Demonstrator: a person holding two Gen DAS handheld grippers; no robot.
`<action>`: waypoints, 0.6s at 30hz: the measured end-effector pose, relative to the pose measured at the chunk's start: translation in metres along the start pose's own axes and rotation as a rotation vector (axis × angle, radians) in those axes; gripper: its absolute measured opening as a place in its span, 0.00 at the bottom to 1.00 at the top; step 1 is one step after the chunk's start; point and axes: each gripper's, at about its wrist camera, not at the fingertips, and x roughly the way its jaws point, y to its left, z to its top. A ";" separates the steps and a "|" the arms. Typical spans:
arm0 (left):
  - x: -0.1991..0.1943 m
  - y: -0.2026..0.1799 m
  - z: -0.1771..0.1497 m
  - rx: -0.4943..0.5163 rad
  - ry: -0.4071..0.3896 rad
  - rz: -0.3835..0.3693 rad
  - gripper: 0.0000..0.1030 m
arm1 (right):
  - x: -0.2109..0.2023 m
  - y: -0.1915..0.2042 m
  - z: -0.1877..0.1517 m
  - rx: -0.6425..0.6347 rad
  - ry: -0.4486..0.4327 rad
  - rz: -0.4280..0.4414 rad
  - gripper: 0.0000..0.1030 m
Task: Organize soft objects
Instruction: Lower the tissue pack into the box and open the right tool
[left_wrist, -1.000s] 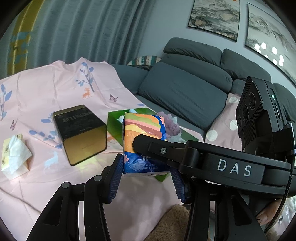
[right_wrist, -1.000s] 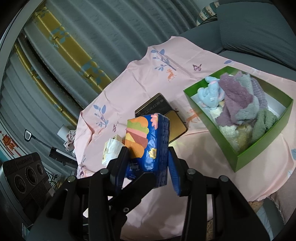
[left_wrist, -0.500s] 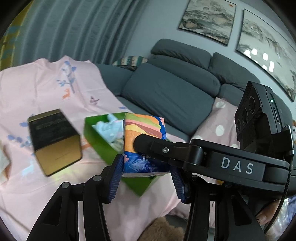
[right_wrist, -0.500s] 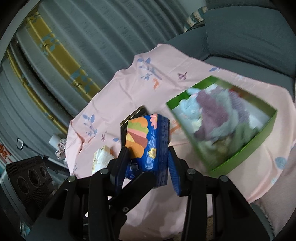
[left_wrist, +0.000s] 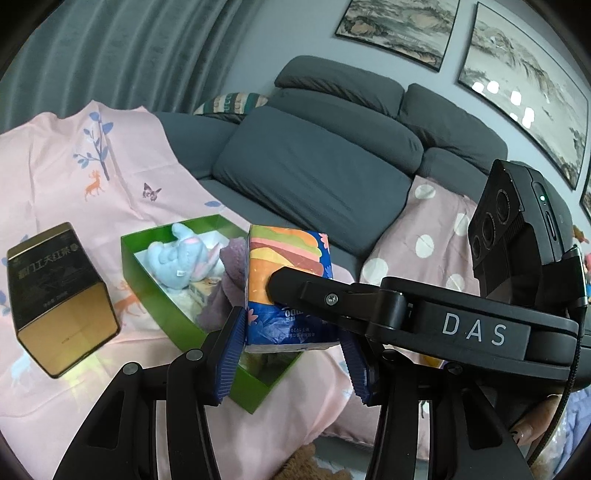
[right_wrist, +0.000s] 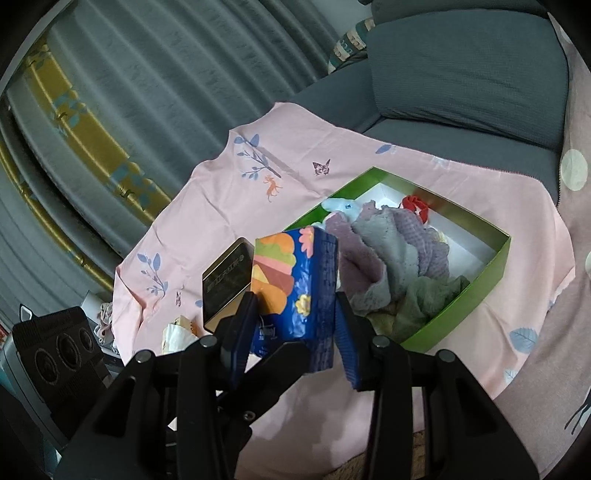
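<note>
A blue tissue pack with a burger print (left_wrist: 284, 288) is held in the air by both grippers at once. My left gripper (left_wrist: 291, 354) is shut on its lower sides; my right gripper (right_wrist: 293, 332) grips the same pack (right_wrist: 288, 291) from the opposite direction. The pack hangs over the near end of a green box (left_wrist: 155, 295), seen also in the right wrist view (right_wrist: 491, 273). The box holds a light blue plush toy (left_wrist: 181, 258), purple and grey fluffy cloths (right_wrist: 384, 258) and a small red item (right_wrist: 415, 206).
A black and gold tin (left_wrist: 59, 299) lies left of the box on the pink printed cloth (left_wrist: 66, 177). A crumpled white tissue pack (right_wrist: 177, 332) lies beyond the tin. A grey sofa (left_wrist: 332, 147) and a polka-dot blanket (left_wrist: 436, 236) are behind.
Both grippers carried the tissue pack from beside the tin towards the green box; it now hangs over the box's near end. The grip is unchanged.
</note>
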 end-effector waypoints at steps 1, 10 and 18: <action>0.002 0.001 0.000 -0.003 0.005 -0.001 0.49 | 0.001 0.000 0.000 0.001 0.003 -0.003 0.39; 0.020 0.011 0.015 -0.002 0.020 -0.008 0.49 | 0.015 -0.006 0.016 0.019 0.006 -0.005 0.39; 0.031 0.014 0.026 0.013 0.028 -0.009 0.49 | 0.023 -0.010 0.029 0.034 -0.001 0.001 0.39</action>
